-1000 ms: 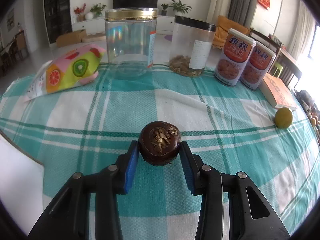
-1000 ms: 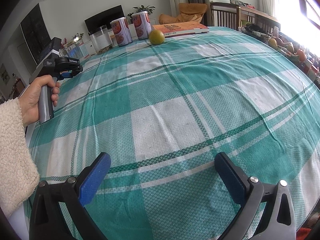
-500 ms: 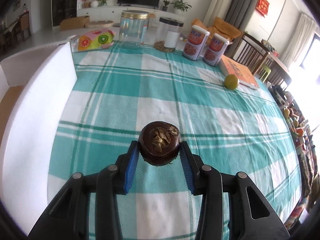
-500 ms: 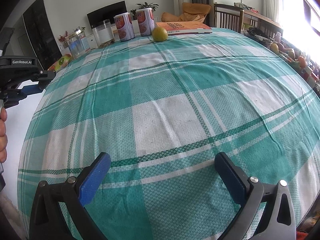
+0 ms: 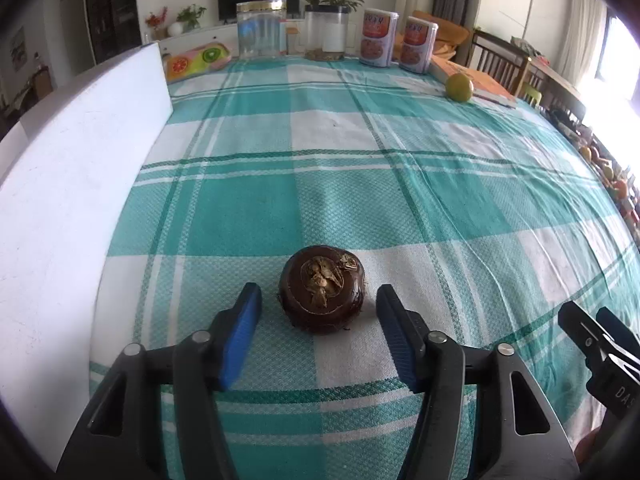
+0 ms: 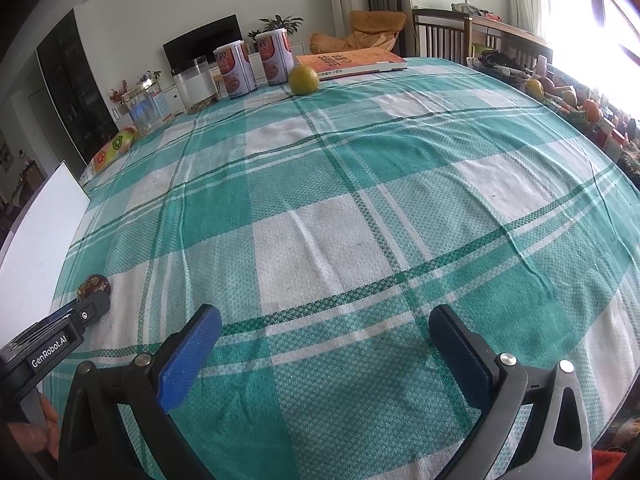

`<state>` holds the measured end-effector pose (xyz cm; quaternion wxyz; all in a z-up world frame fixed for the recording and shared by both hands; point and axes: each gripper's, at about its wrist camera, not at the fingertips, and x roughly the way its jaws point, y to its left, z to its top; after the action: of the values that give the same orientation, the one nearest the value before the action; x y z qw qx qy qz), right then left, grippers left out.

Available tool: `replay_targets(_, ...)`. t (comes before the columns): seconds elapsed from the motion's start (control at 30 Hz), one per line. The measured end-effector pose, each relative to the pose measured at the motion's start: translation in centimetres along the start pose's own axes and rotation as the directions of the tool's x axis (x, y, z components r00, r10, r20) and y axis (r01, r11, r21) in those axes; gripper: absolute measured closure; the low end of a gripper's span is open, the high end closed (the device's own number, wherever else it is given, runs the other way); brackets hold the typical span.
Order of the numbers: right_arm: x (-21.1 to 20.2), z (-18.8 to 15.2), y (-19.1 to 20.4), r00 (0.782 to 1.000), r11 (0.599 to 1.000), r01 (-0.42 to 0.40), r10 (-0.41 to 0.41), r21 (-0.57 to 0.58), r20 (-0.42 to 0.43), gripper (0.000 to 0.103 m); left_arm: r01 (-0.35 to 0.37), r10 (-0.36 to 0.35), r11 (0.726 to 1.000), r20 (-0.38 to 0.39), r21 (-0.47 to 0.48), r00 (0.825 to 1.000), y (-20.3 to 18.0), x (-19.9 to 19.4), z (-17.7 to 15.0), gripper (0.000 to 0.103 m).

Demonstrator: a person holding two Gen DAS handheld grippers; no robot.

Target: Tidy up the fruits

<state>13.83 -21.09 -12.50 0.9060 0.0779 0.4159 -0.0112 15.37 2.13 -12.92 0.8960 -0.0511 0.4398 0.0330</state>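
Left wrist view: the left gripper point(image 5: 320, 320) sits low over the counter point(image 5: 400, 208), which is covered by a teal-and-white plaid cloth. Its jaws are spread, with a clear gap on each side of the dark brown fruit point(image 5: 322, 289); the blue pads point(image 5: 240, 336) do not touch it. The fruit rests on the cloth on a white square of the plaid, its pale dried crown facing the camera. A white board point(image 5: 80, 184) stands along the counter's left edge, near the fruit but apart from it. At the far edge stand a clear jar with a gold lid point(image 5: 262, 28), a clear jar with a dark lid point(image 5: 326, 32) and two printed cans point(image 5: 396, 42); a fruit-patterned packet point(image 5: 198, 60) lies to their left. A green citrus fruit point(image 5: 459, 87) sits just beside an orange book point(image 5: 476, 80) at far right.

Right wrist view: the right gripper point(image 6: 324, 344) hovers above bare cloth with its jaws spread wide, gripping nothing. The dark brown fruit point(image 6: 94, 285) appears at far left, immediately in front of the left gripper's tip. The green citrus fruit point(image 6: 304, 79) lies well apart, at the far edge beside the cans point(image 6: 252, 66) and the book point(image 6: 352, 60)
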Motion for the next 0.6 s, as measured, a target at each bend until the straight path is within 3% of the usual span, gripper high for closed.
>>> replay_targets(0.3, 0.64, -0.02, 0.28, 1.000, 1.000, 0.021, -0.021, -0.013, -0.012, 0.000, -0.012, 0.012, 0.998, 0.001, 0.065, 1.000, -0.50, 0.68, -0.42, 0.013)
replay_targets(0.6, 0.74, -0.04, 0.63, 1.000, 0.999, 0.017, -0.017, -0.035, -0.015, 0.000, -0.013, 0.013, 0.998, 0.001, 0.065, 1.000, -0.54, 0.70, -0.42, 0.011)
